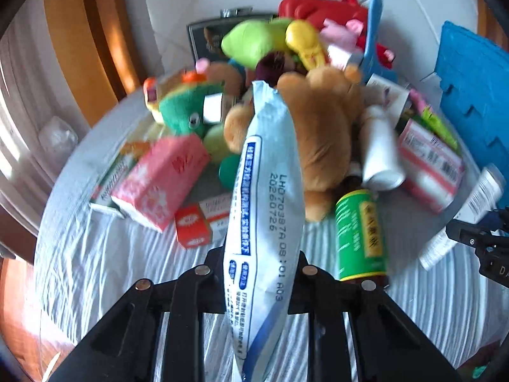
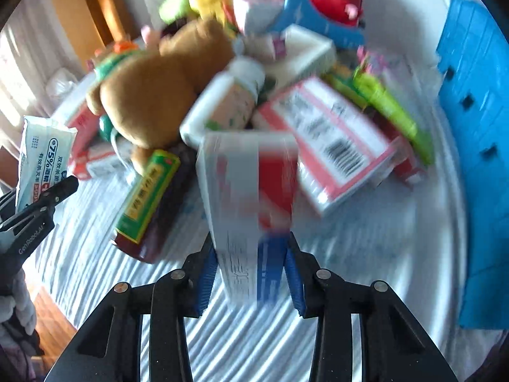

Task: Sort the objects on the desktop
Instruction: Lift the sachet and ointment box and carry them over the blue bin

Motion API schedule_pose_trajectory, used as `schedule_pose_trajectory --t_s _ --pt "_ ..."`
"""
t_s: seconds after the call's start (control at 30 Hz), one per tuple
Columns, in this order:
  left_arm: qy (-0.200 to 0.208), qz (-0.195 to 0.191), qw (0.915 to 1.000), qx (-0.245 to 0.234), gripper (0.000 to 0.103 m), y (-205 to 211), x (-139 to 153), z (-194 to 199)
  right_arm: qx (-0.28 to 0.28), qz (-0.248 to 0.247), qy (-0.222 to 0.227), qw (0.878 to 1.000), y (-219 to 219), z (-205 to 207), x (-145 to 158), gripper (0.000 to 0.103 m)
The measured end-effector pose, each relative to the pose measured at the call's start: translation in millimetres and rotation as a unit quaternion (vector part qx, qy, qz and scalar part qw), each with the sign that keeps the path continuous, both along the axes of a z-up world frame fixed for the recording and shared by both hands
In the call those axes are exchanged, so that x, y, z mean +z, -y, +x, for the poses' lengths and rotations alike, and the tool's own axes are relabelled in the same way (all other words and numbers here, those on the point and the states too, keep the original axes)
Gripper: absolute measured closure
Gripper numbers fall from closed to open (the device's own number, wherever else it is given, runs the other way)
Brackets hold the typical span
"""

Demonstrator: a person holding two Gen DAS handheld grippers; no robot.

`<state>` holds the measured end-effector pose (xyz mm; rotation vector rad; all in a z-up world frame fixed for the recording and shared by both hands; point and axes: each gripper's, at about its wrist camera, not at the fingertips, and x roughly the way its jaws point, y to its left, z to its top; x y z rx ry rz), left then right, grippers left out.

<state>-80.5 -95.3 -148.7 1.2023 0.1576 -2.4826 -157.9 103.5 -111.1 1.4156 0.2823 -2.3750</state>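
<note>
My left gripper [image 1: 259, 273] is shut on a white and blue wipes packet [image 1: 264, 197], which stands up between its jaws above the striped cloth. The same wipes packet [image 2: 41, 156] and left gripper [image 2: 47, 203] show at the left edge of the right wrist view. My right gripper [image 2: 251, 273] is shut on a red, white and blue box [image 2: 251, 197], held upright between its blue pads [image 2: 206, 280] and blurred. Behind both lies a pile: a brown plush bear [image 1: 321, 133], a green plush toy [image 1: 187, 108], a green-labelled bottle [image 1: 361, 232], a white bottle [image 1: 380, 149], pink boxes.
A round table with a white striped cloth [image 1: 111, 270] carries the pile. Blue foam panels [image 1: 474, 95] stand at the right edge. A red basket [image 1: 324, 3] and a blue plastic piece [image 1: 373, 38] sit at the back. A white tube [image 1: 467, 213] lies at the right. Wooden floor [image 1: 19, 302] shows at lower left.
</note>
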Motion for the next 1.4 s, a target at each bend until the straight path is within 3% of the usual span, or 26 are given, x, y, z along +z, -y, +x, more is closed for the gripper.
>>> schedule_pose_trajectory --t_s 0.07,0.13,0.2,0.23,0.4,0.63,0.83,1.0,1.1,1.27,1.4 --pt "-0.019 -0.012 0.9997 -0.011 0.081 -9.3 12.7 -2.0 -0.002 -0.012 -0.023 1.0 -18.8 -11.1 13.3 0.064" --pt "-0.037 -0.02 0.9988 -0.024 0.081 -19.5 24.4 2.2 -0.007 -0.025 -0.046 0.999 -3.0 -2.0 8.8 0.064" --pt "-0.058 -0.028 0.9971 -0.04 0.081 -31.9 36.8 0.4 -0.013 -0.038 -0.076 0.996 -18.0 13.4 36.2 0.064" --pt "-0.067 -0.031 0.9961 -0.048 0.081 -43.6 37.7 -18.8 -0.017 -0.046 -0.09 0.995 -24.6 14.1 46.5 0.064" --pt "-0.12 -0.044 0.9871 -0.096 0.081 -84.3 79.2 -31.9 -0.045 -0.074 -0.17 0.982 -54.3 9.4 105.3 0.064" --pt "-0.19 -0.049 0.9648 -0.175 0.081 -172.5 150.8 -69.7 -0.099 -0.088 -0.26 0.957 -130.9 15.9 196.5 0.064" --pt "-0.226 -0.042 0.9422 -0.244 0.081 -266.2 201.7 -107.2 -0.173 -0.059 -0.323 0.928 -219.1 22.6 258.0 0.064" --pt "-0.228 -0.04 0.9283 -0.291 0.081 -349.6 233.9 -137.6 -0.225 -0.031 -0.328 0.917 -289.4 11.4 273.7 0.064" --pt "-0.215 -0.035 0.9255 -0.31 0.081 -393.0 250.9 -160.2 -0.247 -0.024 -0.314 0.917 -330.8 -5.6 277.4 0.064" --pt "-0.169 0.003 0.9315 -0.322 0.081 -442.4 271.1 -215.2 -0.272 -0.016 -0.285 0.919 -387.1 -46.1 278.2 0.064" --pt "-0.117 0.01 0.9423 -0.313 0.081 -479.8 257.9 -265.2 -0.29 0.013 -0.253 0.923 -417.3 -87.8 260.9 0.064"
